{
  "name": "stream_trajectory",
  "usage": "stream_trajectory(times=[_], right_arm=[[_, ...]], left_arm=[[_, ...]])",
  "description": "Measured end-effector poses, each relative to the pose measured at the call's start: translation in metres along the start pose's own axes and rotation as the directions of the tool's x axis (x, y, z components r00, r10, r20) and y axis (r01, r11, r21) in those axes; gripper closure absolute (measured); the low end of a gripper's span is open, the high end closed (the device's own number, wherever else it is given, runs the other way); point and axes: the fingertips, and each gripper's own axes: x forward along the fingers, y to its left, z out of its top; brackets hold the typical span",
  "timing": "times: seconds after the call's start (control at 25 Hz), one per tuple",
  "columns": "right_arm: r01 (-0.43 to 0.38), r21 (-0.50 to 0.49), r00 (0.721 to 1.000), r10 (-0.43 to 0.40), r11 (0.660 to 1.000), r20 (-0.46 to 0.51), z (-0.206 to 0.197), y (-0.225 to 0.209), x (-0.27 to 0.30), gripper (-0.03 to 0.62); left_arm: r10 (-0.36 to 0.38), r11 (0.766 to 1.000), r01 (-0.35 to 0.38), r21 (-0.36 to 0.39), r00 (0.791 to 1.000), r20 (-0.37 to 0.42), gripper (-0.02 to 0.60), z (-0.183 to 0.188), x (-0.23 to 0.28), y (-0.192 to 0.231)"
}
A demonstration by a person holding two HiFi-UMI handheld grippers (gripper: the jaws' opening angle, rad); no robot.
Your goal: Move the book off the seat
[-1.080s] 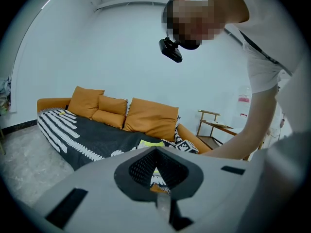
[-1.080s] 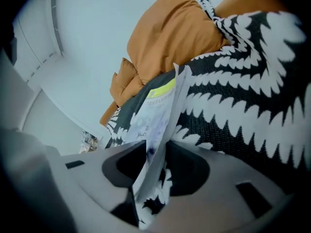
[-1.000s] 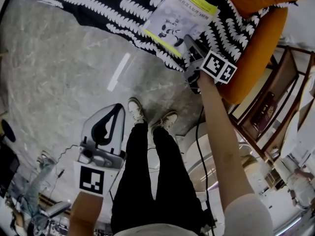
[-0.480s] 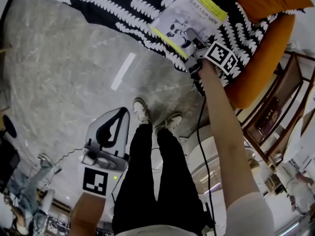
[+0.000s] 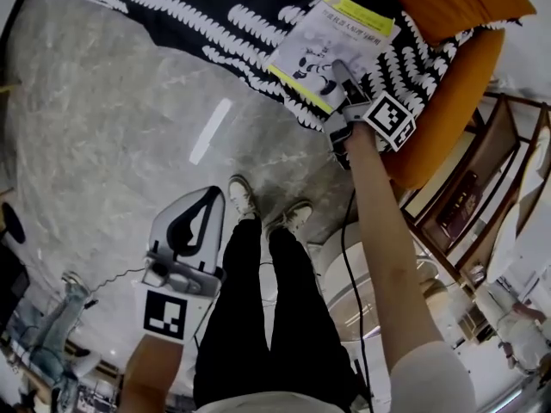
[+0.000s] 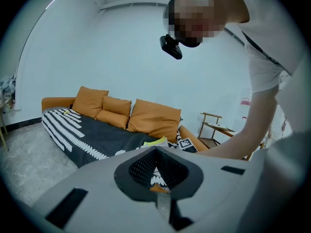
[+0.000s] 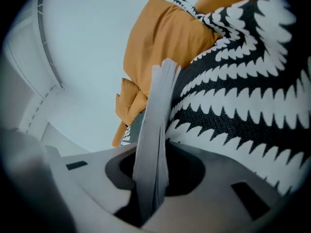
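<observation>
A thin book (image 5: 331, 46) with a white cover and yellow edge lies on the black-and-white patterned throw (image 5: 172, 11) over the sofa seat. My right gripper (image 5: 341, 69) has the book's near corner between its jaws, which are closing on it. In the right gripper view the book (image 7: 158, 125) stands edge-on, rising out of the jaw slot. My left gripper (image 5: 207, 198) hangs low over the floor beside the person's legs, shut and holding nothing. The left gripper view shows the book (image 6: 155, 141) far off on the sofa.
Orange sofa cushions (image 5: 448, 101) lie right of the book. A wooden side table (image 5: 473, 188) stands at the right. The marble floor (image 5: 112, 136) spreads in front of the sofa, with the person's shoes (image 5: 267, 205) on it.
The right gripper has pushed further onto the book's corner and its jaws have closed around it. The left gripper has stayed put.
</observation>
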Motion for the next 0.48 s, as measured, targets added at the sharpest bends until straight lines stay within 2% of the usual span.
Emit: stream_trajectory(times=[0.2, 0.48], right_arm=[[0.015, -0.060, 1.000, -0.016, 0.998, -0.005, 0.002, 0.017, -0.025, 0.499], [0.036, -0.007, 0.999, -0.035, 0.999, 0.014, 0.012, 0.021, -0.056, 0.499]], left_arm=[[-0.003, 1.000, 0.003, -0.013, 1.000, 0.024, 0.566, 0.007, -0.008, -0.004], [-0.005, 1.000, 0.005, -0.016, 0.999, 0.032, 0.566, 0.018, -0.013, -0.017]])
